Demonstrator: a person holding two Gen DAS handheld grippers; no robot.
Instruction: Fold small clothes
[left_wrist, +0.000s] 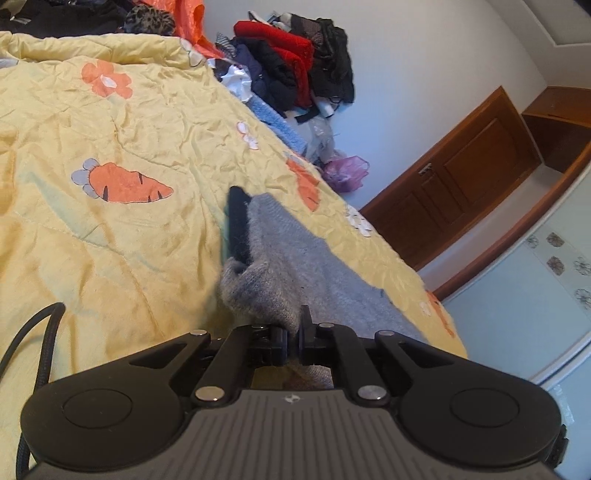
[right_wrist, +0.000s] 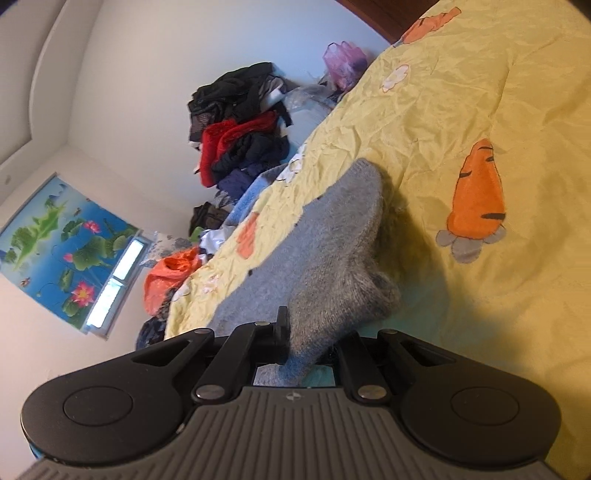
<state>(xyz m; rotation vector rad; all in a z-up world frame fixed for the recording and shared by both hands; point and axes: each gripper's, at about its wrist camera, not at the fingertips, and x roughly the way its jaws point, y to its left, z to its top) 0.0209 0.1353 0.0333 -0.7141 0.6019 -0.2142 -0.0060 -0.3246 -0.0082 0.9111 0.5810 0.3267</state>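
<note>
1. Bed (left_wrist: 110, 229): yellow quilt w/ carrot and flower print, creased, takes up most of both views. Far edge has a clothes pile (left_wrist: 295, 62) (red, black, navy) against the wall. A door (left_wrist: 461, 177) stands right of the bed in the left-wrist view; a lotus poster (right_wrist: 66, 236) hangs far left in the right-wrist view.
2. Knit (left_wrist: 295, 243): grey fuzzy garment, small. It lies near the bed's edge, part flat on the quilt, near end raised off it. Looks soft, thick and limp, and sags between the two grips. A dark strip (left_wrist: 238, 225) sits along its far-left edge; can't tell what it is.
3. L gripper (left_wrist: 293, 332): jaws together, clamped on a bunched corner of the knit right at the tips.
4. R gripper (right_wrist: 306, 332): jaws pinched on the knit's other near corner; cloth drapes over the right finger and hides it.
5. Step, as I read it: both near corners gripped and held up, so this is the start of a fold, edge lifted, nothing laid over yet.
6. Next move prob. calls for carrying both corners together toward the far end, keeping them level and taut so the edge lands square, then letting go. Risk: fuzzy knit slips or bunches if one side leads.
</note>
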